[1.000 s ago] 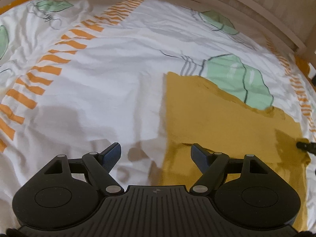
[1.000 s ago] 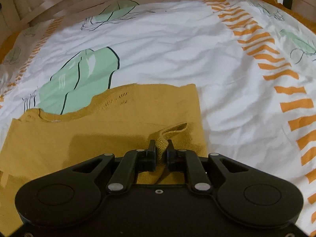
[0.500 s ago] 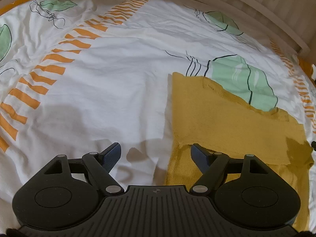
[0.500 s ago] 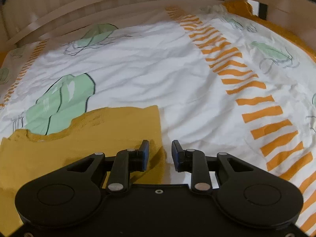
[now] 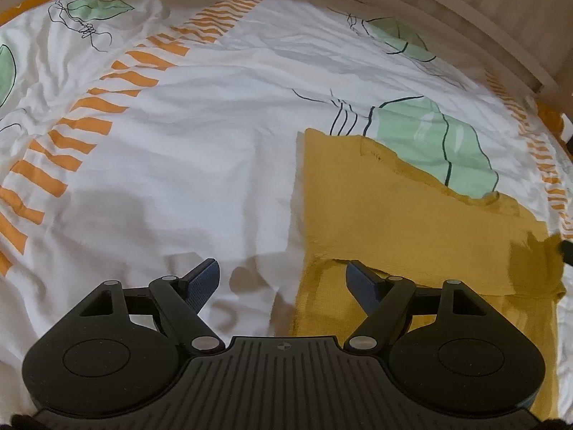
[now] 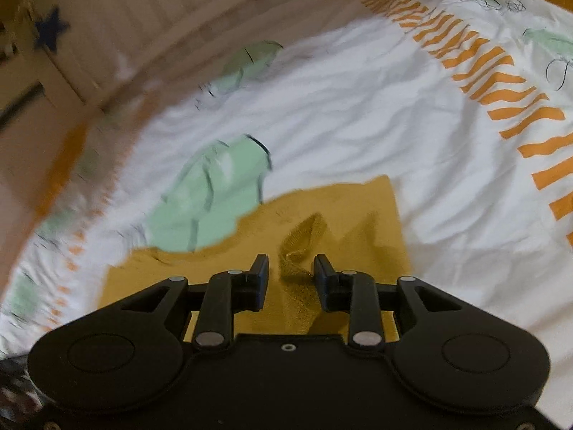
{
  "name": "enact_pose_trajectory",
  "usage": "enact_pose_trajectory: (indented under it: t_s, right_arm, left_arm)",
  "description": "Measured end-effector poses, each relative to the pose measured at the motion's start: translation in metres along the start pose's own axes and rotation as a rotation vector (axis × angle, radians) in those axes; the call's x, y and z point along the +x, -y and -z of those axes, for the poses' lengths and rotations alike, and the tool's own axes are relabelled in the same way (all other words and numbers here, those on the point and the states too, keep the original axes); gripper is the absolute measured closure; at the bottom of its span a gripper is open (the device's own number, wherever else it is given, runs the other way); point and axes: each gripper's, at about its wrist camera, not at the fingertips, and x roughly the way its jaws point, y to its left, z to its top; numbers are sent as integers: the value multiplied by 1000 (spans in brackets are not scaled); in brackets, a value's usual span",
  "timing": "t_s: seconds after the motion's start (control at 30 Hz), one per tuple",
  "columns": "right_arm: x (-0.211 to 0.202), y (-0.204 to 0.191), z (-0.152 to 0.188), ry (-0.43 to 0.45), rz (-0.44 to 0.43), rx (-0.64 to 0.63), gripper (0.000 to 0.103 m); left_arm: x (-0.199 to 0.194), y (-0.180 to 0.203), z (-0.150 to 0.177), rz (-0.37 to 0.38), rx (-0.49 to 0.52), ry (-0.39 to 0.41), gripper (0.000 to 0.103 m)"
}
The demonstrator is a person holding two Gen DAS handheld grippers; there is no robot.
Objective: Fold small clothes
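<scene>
A mustard-yellow knit garment (image 5: 394, 222) lies on the bed, its upper layer folded over the lower one. My left gripper (image 5: 282, 265) hovers open over the garment's left edge, one finger above the sheet, the other above the yellow cloth, holding nothing. In the right wrist view the garment (image 6: 358, 215) sits just ahead, and a raised ridge of its fabric (image 6: 301, 243) stands between the jaws of my right gripper (image 6: 292, 258). Those jaws are opening, with gaps on both sides of the ridge. The right wrist view is blurred on its left.
The white bedsheet (image 5: 179, 165) has orange stripe bands (image 5: 64, 143) and green leaf prints (image 5: 429, 136). A pale wooden bed rail (image 5: 465, 3) curves along the far side. A blue star (image 6: 50, 32) marks furniture beyond the rail.
My right gripper let go of the pinched yellow fabric and its jaws parted; it lifted and rolled, swinging its view. The folded-over layer settled flat. The left gripper stayed put and open.
</scene>
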Motion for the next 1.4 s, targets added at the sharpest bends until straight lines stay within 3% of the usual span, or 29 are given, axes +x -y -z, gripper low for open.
enact_pose_trajectory:
  t_s: [0.1,0.23,0.37,0.43,0.5,0.6,0.77,0.83,1.0,1.13,1.23,1.33,1.4]
  right_arm:
    - [-8,2,1,17,21,8,60]
    - [-7,-7,6,22,137,-113,60]
    - [17,-12,19,-55,211,-214,60]
    - [31,-1,24,-113,279,-169,63]
    - [28,0,27,-78,312,-134,65]
    - [20,-28,31,13,407,-254,60]
    - [2,-56,35,133,309,-350,48]
    - [5,-57,35,117,281,-370,48]
    - [21,-43,41,66,265,-363,47]
    - [25,-25,52,41,262,-329,47]
    - [26,-17,57,43,257,-330,47]
    - [26,-14,56,40,246,-318,47]
    - [26,-12,55,38,239,-307,47]
  left_arm:
    - [0,3,1,3,10,-2,26]
    - [1,7,4,7,26,-8,26]
    - [1,5,3,6,19,-12,26]
    - [1,2,2,0,10,-8,26]
    - [1,-2,1,-8,-1,-6,26]
    - [1,-6,-1,-16,-20,1,26]
    - [-2,1,-2,-34,11,71,26]
    - [-1,10,-1,-42,49,112,26]
    - [17,38,-1,-5,101,123,26]
    - [39,57,-2,-25,171,128,26]
    - [61,54,0,-88,188,88,24]
    - [66,39,6,-42,149,119,23]
    - [64,40,9,-43,174,130,22]
